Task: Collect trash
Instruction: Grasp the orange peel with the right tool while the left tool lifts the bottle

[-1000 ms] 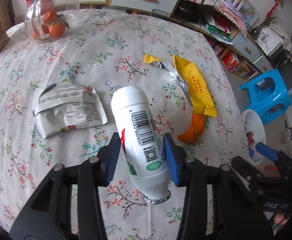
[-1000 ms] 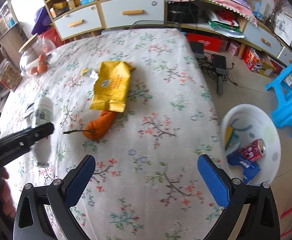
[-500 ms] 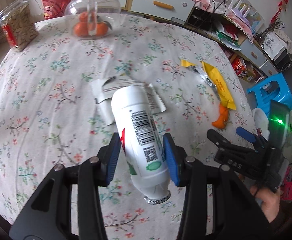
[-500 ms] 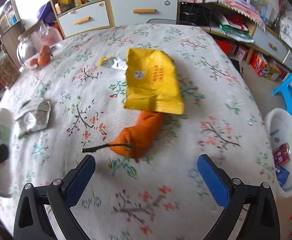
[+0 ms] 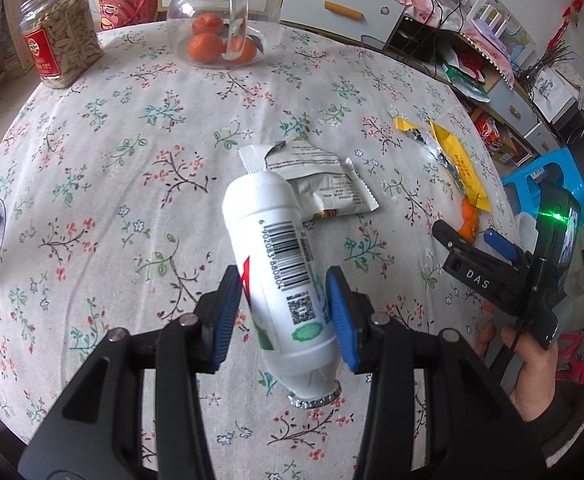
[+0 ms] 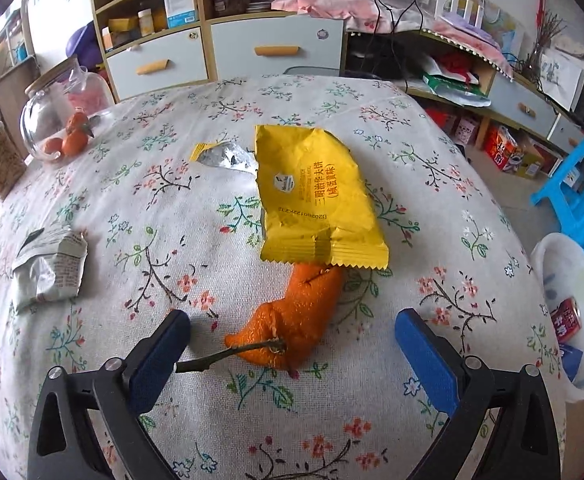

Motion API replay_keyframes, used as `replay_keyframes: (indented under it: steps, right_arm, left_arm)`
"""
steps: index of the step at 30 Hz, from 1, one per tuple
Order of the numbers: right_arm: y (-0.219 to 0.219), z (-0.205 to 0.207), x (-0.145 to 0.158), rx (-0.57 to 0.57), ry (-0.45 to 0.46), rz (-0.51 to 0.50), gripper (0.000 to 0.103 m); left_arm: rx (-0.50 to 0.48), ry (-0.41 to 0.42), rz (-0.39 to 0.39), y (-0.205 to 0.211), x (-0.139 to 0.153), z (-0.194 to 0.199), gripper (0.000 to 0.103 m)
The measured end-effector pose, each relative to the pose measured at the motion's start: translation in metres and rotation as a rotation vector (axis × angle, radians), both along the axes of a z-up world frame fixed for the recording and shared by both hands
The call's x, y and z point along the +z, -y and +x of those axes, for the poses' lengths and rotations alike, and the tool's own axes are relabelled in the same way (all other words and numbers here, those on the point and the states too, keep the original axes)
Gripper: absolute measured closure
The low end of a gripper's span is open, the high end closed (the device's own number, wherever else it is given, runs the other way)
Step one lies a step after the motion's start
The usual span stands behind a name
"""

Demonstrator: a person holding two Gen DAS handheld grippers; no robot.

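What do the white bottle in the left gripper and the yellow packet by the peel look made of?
White bottle: likely smooth, opaque plastic with a printed label; a torn foil rim rings its mouth. Yellow packet: thin glossy plastic film, probably foil-lined, judging by its crimped, zigzag-cut end and the silver inside of the torn strip beside it.

On the counter [image 6: 372, 420]: one white bottle [image 5: 280, 276], one yellow wrapper [image 6: 316, 200], one white crumpled wrapper [image 5: 324, 184], one torn foil scrap [image 6: 224, 156], one orange peel [image 6: 296, 320]. Upper left of the frame: one glass jar [image 5: 220, 12] holding three oranges [image 5: 206, 46], one plastic snack jar [image 5: 62, 40].
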State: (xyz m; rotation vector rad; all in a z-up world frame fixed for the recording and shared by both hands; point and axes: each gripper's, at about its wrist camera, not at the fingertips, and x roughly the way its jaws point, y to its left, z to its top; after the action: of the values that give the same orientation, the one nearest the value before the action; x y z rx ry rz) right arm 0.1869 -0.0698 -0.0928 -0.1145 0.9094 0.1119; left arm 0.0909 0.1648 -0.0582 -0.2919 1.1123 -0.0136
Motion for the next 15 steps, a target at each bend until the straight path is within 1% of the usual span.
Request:
replay_keyframes:
  steps: [1, 2, 3, 5, 6, 7, 8, 10, 11, 15]
  right_arm:
    - [0.001, 0.0, 0.002, 0.004, 0.004, 0.004, 0.009]
    - [0.003, 0.0, 0.003, 0.009, 0.006, 0.007, 0.017]
    - [0.005, 0.0, 0.005, 0.013, 0.009, 0.009, 0.022]
    - [0.01, 0.0, 0.009, 0.018, 0.006, 0.016, 0.044]
    - [0.014, 0.0, 0.01, 0.019, 0.002, 0.024, 0.05]
    - [0.016, -0.001, 0.011, 0.017, 0.0, 0.028, 0.06]
    - [0.019, -0.001, 0.012, 0.018, -0.005, 0.035, 0.066]
    - [0.027, -0.001, 0.013, 0.017, -0.018, 0.05, 0.074]
    - [0.03, -0.001, 0.014, 0.016, -0.021, 0.055, 0.076]
    - [0.043, -0.008, 0.021, 0.025, -0.025, 0.072, 0.078]
  left_arm:
    - [-0.005, 0.003, -0.001, 0.001, 0.001, 0.0, 0.058]
    - [-0.011, 0.009, -0.005, 0.001, 0.002, -0.001, 0.058]
    - [-0.016, 0.012, -0.004, 0.003, 0.002, -0.001, 0.058]
    - [-0.023, 0.016, -0.004, 0.004, 0.004, 0.0, 0.058]
    - [-0.027, 0.018, -0.004, 0.006, 0.004, 0.0, 0.058]
    - [-0.03, 0.019, -0.004, 0.007, 0.004, 0.001, 0.058]
    - [-0.031, 0.02, -0.005, 0.009, 0.004, 0.001, 0.058]
    - [-0.037, 0.02, -0.005, 0.012, 0.004, 0.002, 0.058]
    - [-0.038, 0.02, -0.007, 0.013, 0.004, 0.002, 0.058]
    - [-0.039, 0.024, -0.014, 0.016, 0.006, 0.006, 0.058]
